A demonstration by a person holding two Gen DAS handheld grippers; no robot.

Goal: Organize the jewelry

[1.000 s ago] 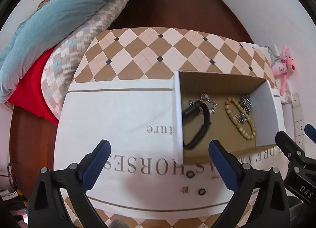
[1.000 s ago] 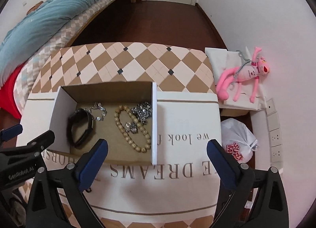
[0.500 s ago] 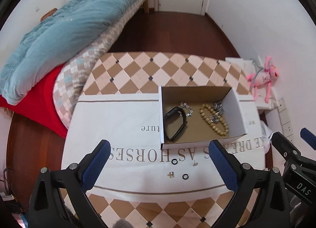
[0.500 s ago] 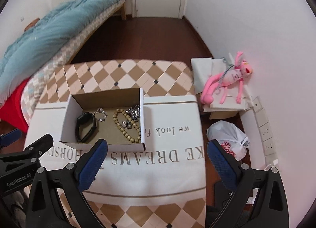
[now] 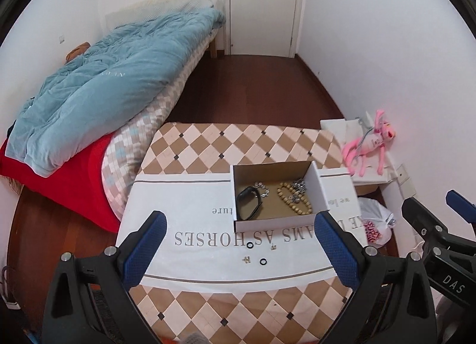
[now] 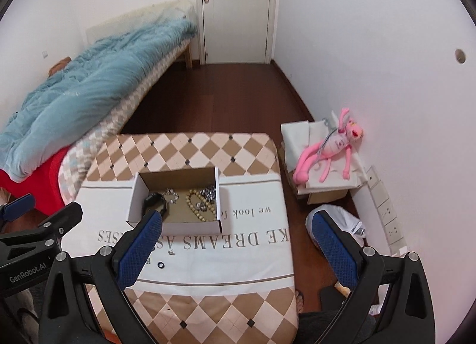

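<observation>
A cardboard box (image 5: pixel 276 224) (image 6: pixel 190 227) sits on the white printed cloth (image 5: pixel 190 242) on the checkered table. Inside lie a black wristband (image 5: pixel 249 203), a silver chain bracelet (image 5: pixel 261 188), a wooden bead bracelet (image 5: pixel 293 202) and a silver piece (image 5: pixel 299 187). Two small black rings (image 5: pixel 250 245) (image 5: pixel 262 261) and two tiny earrings (image 5: pixel 246 259) (image 5: pixel 272 245) lie on the cloth in front of the box. My left gripper (image 5: pixel 241 250) is open and empty, high above the table. My right gripper (image 6: pixel 235 247) is open and empty too.
A bed with a blue quilt (image 5: pixel 113 82) stands left of the table. A pink plush toy (image 6: pixel 330 147) lies on boxes to the right, with a white plastic bag (image 6: pixel 342 225) on the floor. A closed door (image 5: pixel 261 4) is at the back.
Both grippers have pulled up and back from the table, so the box and cloth look smaller and more of the room shows. Both stay open and empty.
</observation>
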